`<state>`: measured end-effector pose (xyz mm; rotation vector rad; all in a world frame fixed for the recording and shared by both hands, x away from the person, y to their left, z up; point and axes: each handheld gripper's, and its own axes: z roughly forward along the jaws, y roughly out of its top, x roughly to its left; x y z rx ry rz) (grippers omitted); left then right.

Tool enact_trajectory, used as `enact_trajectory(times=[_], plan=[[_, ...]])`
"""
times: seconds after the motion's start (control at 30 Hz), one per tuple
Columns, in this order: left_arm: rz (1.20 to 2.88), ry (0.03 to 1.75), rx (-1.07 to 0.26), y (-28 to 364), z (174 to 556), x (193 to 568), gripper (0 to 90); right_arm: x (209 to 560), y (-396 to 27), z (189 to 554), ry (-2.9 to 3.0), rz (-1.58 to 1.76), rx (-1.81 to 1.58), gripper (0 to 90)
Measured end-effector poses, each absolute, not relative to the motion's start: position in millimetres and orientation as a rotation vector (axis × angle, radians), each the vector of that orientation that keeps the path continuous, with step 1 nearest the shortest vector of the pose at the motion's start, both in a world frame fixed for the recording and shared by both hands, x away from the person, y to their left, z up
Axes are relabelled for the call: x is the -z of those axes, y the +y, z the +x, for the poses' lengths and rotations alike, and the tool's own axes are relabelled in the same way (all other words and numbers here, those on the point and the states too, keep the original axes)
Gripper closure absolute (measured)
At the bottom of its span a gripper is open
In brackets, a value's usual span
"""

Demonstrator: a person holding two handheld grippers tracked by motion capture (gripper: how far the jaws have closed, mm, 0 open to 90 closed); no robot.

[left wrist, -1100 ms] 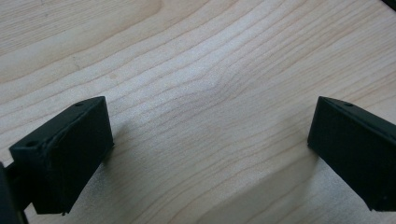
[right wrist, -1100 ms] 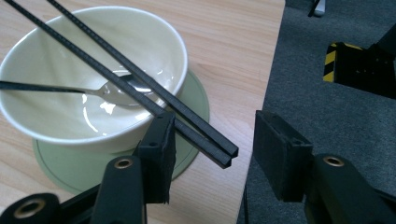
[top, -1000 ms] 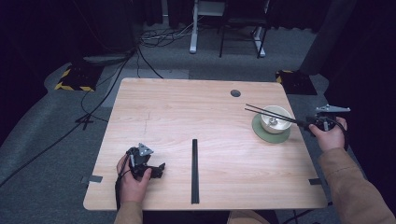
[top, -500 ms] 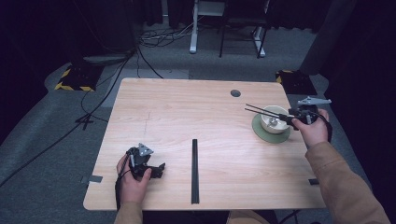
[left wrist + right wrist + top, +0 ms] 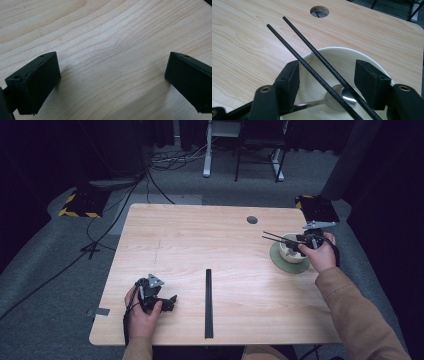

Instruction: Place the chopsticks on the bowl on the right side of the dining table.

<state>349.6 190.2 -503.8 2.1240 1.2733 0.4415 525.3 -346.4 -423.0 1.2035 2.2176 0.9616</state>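
A cream bowl (image 5: 291,251) stands on a green saucer (image 5: 287,266) at the table's right side. Two black chopsticks (image 5: 277,239) lie across its rim, tips pointing left. In the right gripper view the chopsticks (image 5: 312,60) run between the two jaws, and a metal spoon (image 5: 337,98) rests inside the bowl (image 5: 332,57). My right gripper (image 5: 303,240) (image 5: 328,72) hangs open over the bowl, its jaws on either side of both sticks without touching them. Near the front left, my left gripper (image 5: 169,303) (image 5: 112,70) rests open on bare wood, holding nothing.
A black strip (image 5: 208,302) lies lengthwise at the table's front middle. A round cable hole (image 5: 252,220) sits behind the bowl. Grey tape (image 5: 100,311) marks the front left corner. Cables (image 5: 150,175) and chair legs (image 5: 240,155) are on the floor beyond the wooden table (image 5: 200,240).
My right gripper has moved left from the table's right edge to over the bowl, with its jaws now around the chopsticks. The left gripper has stayed put.
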Motion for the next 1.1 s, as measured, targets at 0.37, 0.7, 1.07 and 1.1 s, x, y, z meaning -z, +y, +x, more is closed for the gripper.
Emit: enact_trajectory(times=[0.37,0.7,1.07,1.1], plan=[[2.124,1.273,-0.445,190,350,504,0.3,424,-345,522,2.277,1.187,-0.974,47.5],[2.124,1.273,-0.444,190,350,504,0.2,422,-347,516,2.294,1.163,-0.975,53.4],[2.125,1.273,-0.447,190,350,504,0.3,417,-362,502,2.253,1.152,-1.015,50.2],[2.125,1.273,-0.447,190,350,504,0.3,417,-362,502,2.253,1.152,-1.015,50.2]])
